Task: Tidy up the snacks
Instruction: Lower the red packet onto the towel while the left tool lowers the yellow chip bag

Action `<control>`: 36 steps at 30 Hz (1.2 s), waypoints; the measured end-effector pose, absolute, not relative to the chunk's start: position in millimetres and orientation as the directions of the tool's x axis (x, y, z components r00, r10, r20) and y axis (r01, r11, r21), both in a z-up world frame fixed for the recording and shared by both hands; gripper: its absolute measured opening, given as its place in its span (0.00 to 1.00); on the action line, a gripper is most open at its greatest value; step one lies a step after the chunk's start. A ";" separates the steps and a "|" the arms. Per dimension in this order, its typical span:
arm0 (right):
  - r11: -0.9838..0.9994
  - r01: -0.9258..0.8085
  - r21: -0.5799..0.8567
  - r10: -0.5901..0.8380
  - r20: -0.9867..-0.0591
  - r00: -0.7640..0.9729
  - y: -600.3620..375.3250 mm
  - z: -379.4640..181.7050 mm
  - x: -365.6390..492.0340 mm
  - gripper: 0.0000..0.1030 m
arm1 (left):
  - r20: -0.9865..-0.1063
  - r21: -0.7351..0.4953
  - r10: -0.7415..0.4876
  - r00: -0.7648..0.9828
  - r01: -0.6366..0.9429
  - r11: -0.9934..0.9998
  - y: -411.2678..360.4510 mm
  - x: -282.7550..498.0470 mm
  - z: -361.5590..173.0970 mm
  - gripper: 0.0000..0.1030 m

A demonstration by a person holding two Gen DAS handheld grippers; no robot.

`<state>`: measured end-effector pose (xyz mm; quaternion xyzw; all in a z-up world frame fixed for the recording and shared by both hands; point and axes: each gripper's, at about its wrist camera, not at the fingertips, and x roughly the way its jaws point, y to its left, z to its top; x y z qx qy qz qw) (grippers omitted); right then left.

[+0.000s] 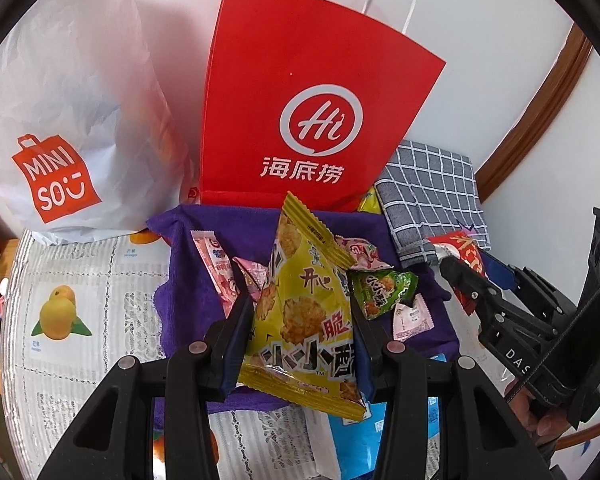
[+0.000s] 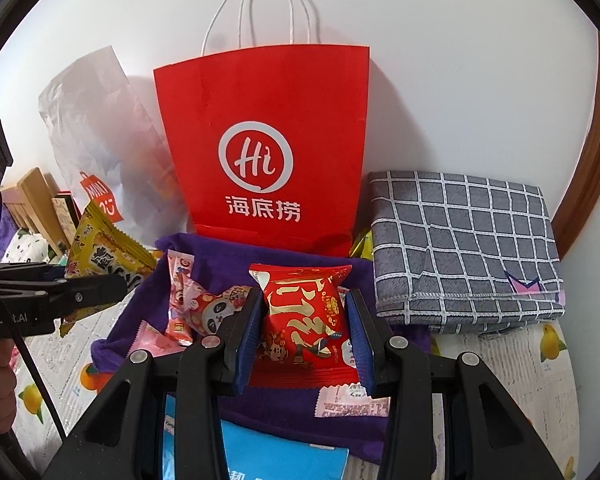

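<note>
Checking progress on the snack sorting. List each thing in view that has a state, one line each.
Left gripper: shut on the yellow snack packet, lifted.
Right gripper: shut on the red snack packet.
Red paper bag: upright against the wall.
White Miniso bag: standing, crumpled.
Purple cloth: spread out, loose packets on it.
Green snack packet: lying on the cloth.
Checked cloth: folded.

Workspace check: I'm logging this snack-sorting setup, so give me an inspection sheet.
Surface: fruit-print tablecloth with a purple towel on it.
Job's things: yellow snack packet, red snack packet, pink packets, red paper bag.
Clutter: checked cloth, white shopping bag.
Grippers: left hand-held gripper shut on the yellow packet; right hand-held gripper shut on the red one.
Cables: black cable.
Surroundings: white wall.
</note>
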<state>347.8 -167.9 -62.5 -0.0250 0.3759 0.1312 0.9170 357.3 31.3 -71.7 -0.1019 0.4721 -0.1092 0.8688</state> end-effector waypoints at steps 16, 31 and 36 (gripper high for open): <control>0.961 -0.275 0.010 0.188 -0.755 0.629 -167.8 -99.6 366.9 0.40 | -0.844 -0.278 -0.283 0.456 0.080 0.957 27.3 375.2 -104.9 0.41; 0.950 -0.312 -0.021 0.180 -0.780 0.600 -171.0 -112.2 372.7 0.40 | -0.875 -0.265 -0.271 0.402 0.070 0.962 17.3 380.6 -129.0 0.41; 0.948 -0.317 -0.015 0.183 -0.790 0.585 -171.5 -117.3 375.9 0.40 | -0.878 -0.277 -0.282 0.387 0.070 0.958 15.6 383.7 -135.9 0.41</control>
